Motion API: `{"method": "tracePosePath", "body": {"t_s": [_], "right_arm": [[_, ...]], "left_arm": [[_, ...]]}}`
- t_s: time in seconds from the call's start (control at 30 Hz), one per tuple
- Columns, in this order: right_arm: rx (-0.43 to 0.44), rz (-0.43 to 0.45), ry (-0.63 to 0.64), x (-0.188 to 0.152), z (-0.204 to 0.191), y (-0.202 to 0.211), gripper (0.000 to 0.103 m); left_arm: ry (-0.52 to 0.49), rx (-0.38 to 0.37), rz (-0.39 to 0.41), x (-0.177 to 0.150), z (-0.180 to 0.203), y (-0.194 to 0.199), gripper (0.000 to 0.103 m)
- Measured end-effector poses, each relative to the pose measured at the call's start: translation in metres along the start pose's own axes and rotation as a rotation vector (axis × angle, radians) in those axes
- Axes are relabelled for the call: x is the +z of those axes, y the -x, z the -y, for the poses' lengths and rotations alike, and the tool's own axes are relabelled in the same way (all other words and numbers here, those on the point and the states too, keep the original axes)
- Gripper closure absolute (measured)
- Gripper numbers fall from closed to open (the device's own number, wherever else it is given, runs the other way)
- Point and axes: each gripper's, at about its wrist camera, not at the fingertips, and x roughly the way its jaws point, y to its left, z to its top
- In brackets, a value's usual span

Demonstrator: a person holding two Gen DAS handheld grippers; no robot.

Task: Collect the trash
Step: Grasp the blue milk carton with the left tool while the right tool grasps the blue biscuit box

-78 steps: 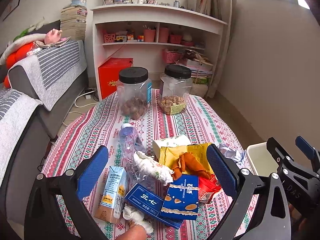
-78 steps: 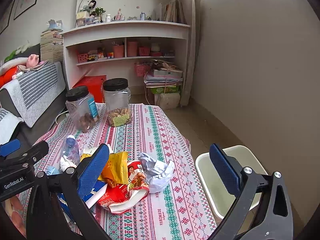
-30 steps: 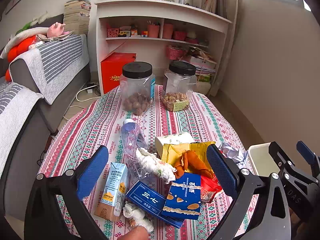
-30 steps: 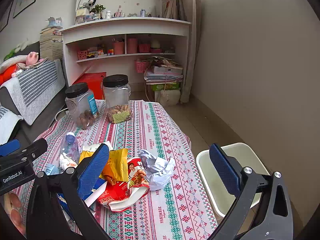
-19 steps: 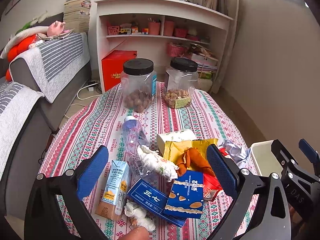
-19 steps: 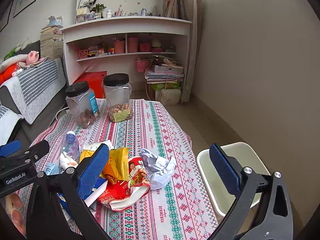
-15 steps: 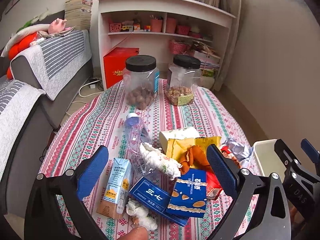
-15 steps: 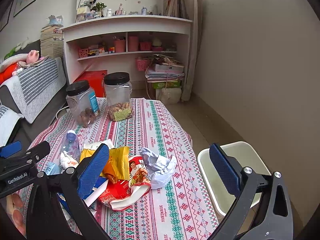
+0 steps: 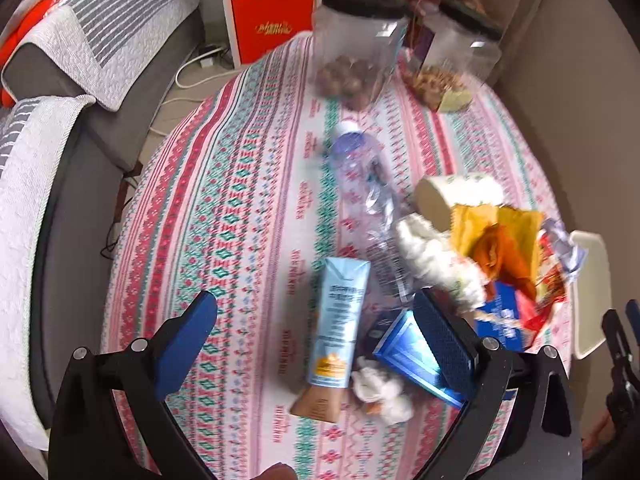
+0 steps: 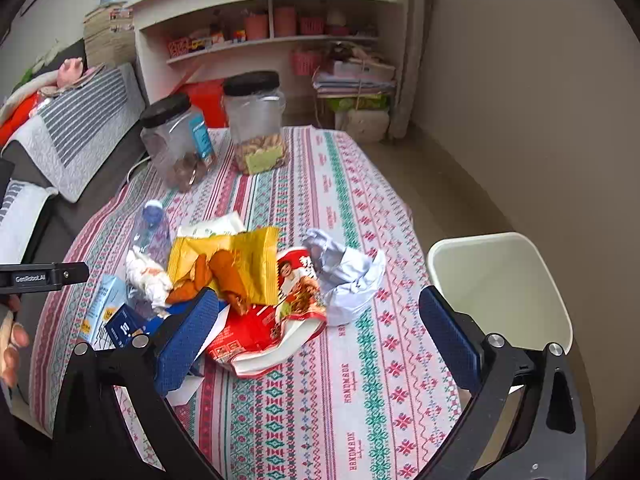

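Left gripper: tilted down over the patterned table, jaws spread wide, nothing held between the blue pads.
Milk carton: flat on the cloth, lengthwise in the gap between the left fingers, touching neither.
Blue box: just inside the right-hand pad of the left gripper, partly hidden behind it.
Tissue wad: beside the carton's near end, close to the blue box.
Crushed bottle: ahead of the left gripper, cap pointing away, blurred.
Yellow wrapper: ahead and to the right of the left gripper, in the heap with a white wad and red packets.
Right gripper: level and low over the near edge of the table, jaws spread wide, empty.
Red snack bag: between the right fingers, just beyond the left-hand pad.
Crumpled foil: ahead of the right gripper, touching the red bag's far side.
White bin: off the table, beyond the right-hand finger of the right gripper, open top.
Two jars: upright with black lids, well beyond both grippers at the table's far end.
Hand: fingers visible at the left edge of the right wrist view, under the left gripper's body.
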Motion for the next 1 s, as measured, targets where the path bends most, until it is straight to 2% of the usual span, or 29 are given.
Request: {"method": "tracePosePath", "body": {"t_s": [0.07,0.2,0.3,0.47,0.57,0.67,0.73,0.77,0.8,0.83,0.87,1.0], "right_arm": [[0.005,-0.022,0.013,-0.001,-0.003,-0.004,0.007],[0.018,-0.06,0.035,-0.002,-0.009,-0.01,0.007],[0.036,-0.103,0.031,-0.004,-0.009,-0.017,0.007],[0.089,-0.211,-0.036,-0.008,-0.006,-0.033,0.007],[0.132,-0.244,-0.078,-0.009,-0.007,-0.037,0.007],[0.159,-0.258,-0.083,-0.01,-0.013,-0.04,0.007],[0.18,-0.277,-0.081,-0.011,-0.018,-0.043,0.007],[0.197,-0.293,-0.083,-0.012,-0.021,-0.045,0.007],[0.222,-0.313,-0.089,-0.013,-0.025,-0.048,0.007],[0.243,-0.33,-0.098,-0.013,-0.027,-0.05,0.007],[0.268,-0.351,-0.109,-0.015,-0.03,-0.052,0.007],[0.355,-0.441,-0.187,-0.021,-0.034,-0.065,0.013]], "left_arm": [[-0.007,0.023,-0.042,-0.001,-0.001,-0.013,0.008],[-0.04,0.004,-0.122,-0.005,0.009,-0.036,0.008],[-0.032,0.007,-0.124,-0.008,0.013,-0.043,0.01],[0.057,-0.081,-0.15,-0.007,-0.003,-0.043,0.029],[0.074,-0.116,-0.157,-0.01,-0.01,-0.036,0.032],[0.023,-0.058,-0.158,-0.015,-0.005,-0.037,0.032],[0.003,-0.035,-0.194,-0.02,-0.001,-0.049,0.032],[-0.002,-0.03,-0.191,-0.022,0.0,-0.05,0.034],[-0.02,-0.012,-0.192,-0.023,0.003,-0.052,0.048],[-0.037,-0.004,-0.195,-0.024,0.005,-0.053,0.057],[-0.049,-0.005,-0.196,-0.026,0.008,-0.054,0.074],[-0.065,0.008,-0.117,-0.027,0.008,-0.032,0.074]]}}
